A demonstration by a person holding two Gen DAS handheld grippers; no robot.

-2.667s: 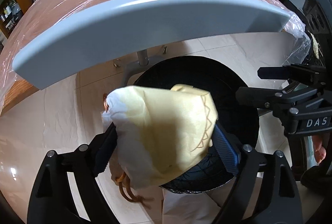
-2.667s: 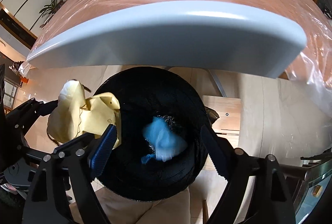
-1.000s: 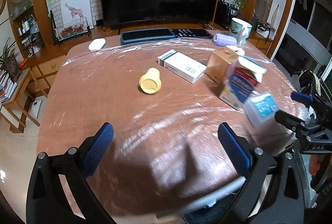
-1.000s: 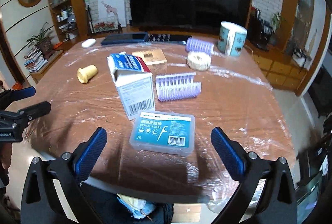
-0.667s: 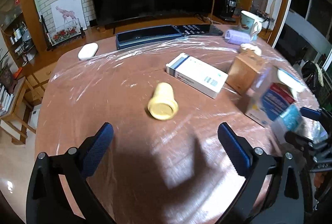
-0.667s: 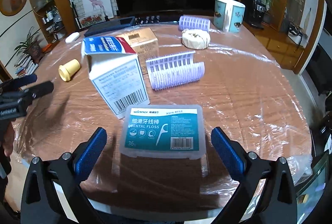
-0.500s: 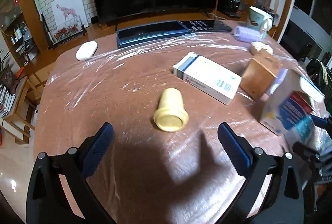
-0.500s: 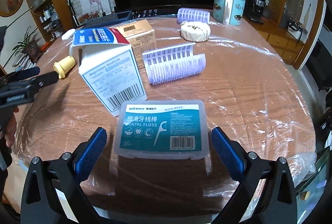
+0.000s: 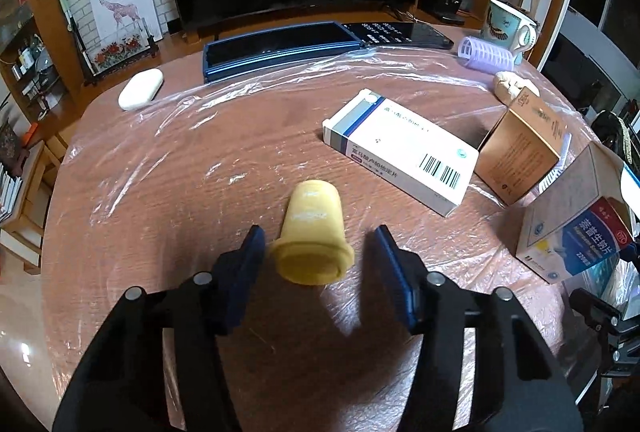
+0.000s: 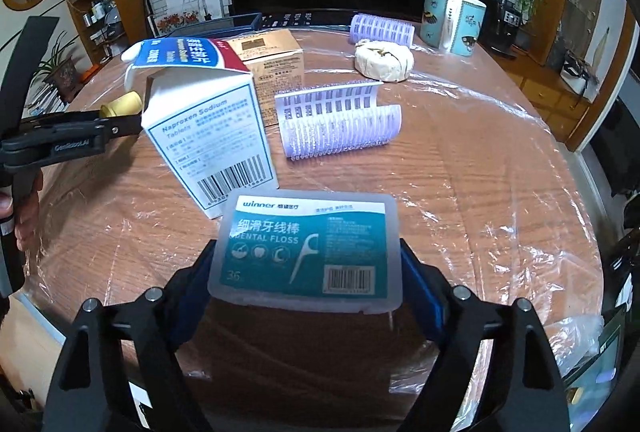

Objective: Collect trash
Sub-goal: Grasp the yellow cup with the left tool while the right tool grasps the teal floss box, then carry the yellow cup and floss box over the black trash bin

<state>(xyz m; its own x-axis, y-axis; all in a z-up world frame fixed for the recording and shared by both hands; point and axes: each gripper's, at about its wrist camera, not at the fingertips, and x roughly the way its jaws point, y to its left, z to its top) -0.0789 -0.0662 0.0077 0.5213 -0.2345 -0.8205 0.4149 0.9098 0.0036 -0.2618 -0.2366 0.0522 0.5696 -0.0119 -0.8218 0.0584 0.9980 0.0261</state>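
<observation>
Yellow tapered cup (image 9: 314,232) on its side between closing left jaws, right jaws pinching flat translucent floss box (image 10: 308,252)

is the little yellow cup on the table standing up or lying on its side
On its side. The yellow cup lies on the table, rim toward the camera.

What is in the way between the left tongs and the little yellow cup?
Nothing visible. The yellow cup lies on its side between the left tongs, whose jaws have just been closing around it. The white medicine box sits clear beyond.

Boxes four (image 9: 400,152), rollers two (image 10: 340,120), mug one (image 10: 452,20).
</observation>
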